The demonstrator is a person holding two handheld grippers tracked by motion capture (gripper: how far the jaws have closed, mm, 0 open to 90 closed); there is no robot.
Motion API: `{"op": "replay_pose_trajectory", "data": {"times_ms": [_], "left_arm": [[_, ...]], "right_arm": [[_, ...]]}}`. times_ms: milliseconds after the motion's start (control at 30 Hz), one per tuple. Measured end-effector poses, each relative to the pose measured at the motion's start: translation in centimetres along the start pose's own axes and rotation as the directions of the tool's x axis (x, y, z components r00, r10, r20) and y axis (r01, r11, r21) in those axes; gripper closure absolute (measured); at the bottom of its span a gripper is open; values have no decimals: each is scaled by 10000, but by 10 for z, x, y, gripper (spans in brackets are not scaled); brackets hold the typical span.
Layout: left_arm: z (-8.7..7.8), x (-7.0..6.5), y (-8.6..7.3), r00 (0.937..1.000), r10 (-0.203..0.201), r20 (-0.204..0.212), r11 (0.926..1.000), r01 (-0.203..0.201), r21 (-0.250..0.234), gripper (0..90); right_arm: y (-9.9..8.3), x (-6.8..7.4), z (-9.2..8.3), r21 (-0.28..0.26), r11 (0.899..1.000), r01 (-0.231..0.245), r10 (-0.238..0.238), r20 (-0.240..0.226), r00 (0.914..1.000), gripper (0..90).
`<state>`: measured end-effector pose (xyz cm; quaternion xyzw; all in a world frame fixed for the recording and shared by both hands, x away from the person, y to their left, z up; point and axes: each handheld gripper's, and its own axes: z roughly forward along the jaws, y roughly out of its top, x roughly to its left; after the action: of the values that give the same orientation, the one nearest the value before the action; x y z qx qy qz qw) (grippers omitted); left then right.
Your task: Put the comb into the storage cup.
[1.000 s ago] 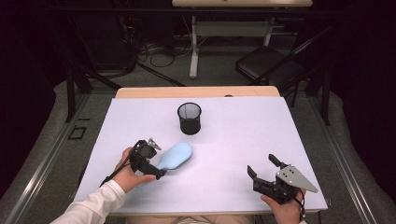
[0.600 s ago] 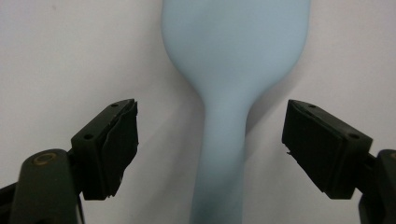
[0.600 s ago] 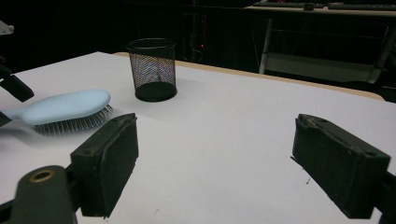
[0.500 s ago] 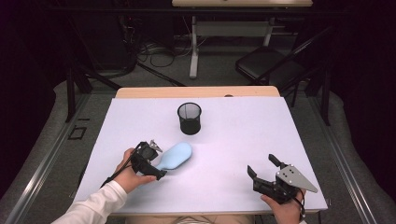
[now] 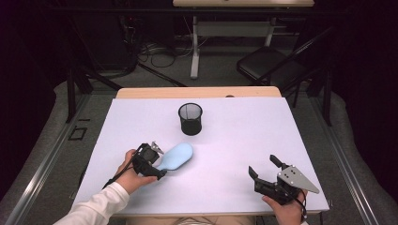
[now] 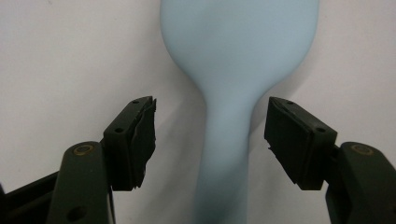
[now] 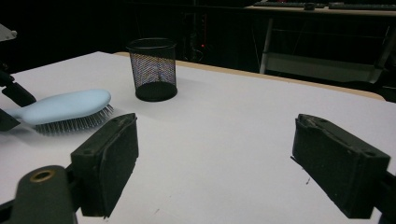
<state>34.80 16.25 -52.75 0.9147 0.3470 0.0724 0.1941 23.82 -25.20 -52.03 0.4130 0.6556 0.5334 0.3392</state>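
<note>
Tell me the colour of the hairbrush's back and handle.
Pale blue on the hairbrush, seen best in the left gripper view; its bristles look grey in the right gripper view.

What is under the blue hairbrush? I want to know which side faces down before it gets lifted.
The hairbrush lies bristles down on the white table; the right gripper view shows them under its smooth back. The surface right beneath the head is covered. The left gripper has its jaws open either side of the handle.

the hairbrush (image 6: 238,70) runs off the top and bottom edges in the left gripper view, its bristles hidden underneath.
</note>
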Motion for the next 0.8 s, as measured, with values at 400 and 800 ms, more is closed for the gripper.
{"op": "replay_pose_trajectory", "data": {"times_ms": [400,800], "left_arm": [[2,-2,1,10000,62,-23,10000,-62,25,449],[6,-3,1,9997,227,16,9997,-228,67,534]], "right_arm": [[0,0,0,-2,10000,1,-1,-4,10000,142],[0,0,0,-1,10000,16,-16,-18,10000,142]]}}
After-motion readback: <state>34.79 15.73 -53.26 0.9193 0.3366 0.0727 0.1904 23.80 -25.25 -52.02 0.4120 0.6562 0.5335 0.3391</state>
